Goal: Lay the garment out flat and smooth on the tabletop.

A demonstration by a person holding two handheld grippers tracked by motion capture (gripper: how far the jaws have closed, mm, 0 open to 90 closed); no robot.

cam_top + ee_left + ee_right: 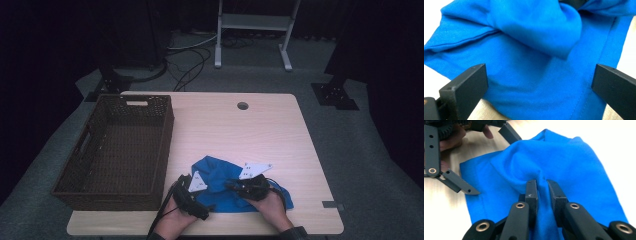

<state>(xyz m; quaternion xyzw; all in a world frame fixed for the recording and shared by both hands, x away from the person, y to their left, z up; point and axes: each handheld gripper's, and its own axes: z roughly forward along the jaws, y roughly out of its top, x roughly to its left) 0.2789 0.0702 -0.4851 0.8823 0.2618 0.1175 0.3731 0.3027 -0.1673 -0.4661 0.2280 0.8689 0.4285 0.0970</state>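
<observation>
A blue cloth (227,187) lies bunched on the near side of the table (260,125), right of a brown basket (117,150). The right gripper (541,187) pinches a fold of the cloth tight between its jaws. The left gripper (539,82) has its jaws wide apart over the cloth, one on each side, not squeezing it.

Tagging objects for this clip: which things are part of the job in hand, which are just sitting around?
In the job:
- blue cloth, bunched on the table
- right gripper, shut on a fold of the cloth
- left gripper, jaws open over the cloth

Lying about:
- brown wicker basket at the table's left, neither gripper near it
- white stand on the floor beyond
- cables on the floor
</observation>
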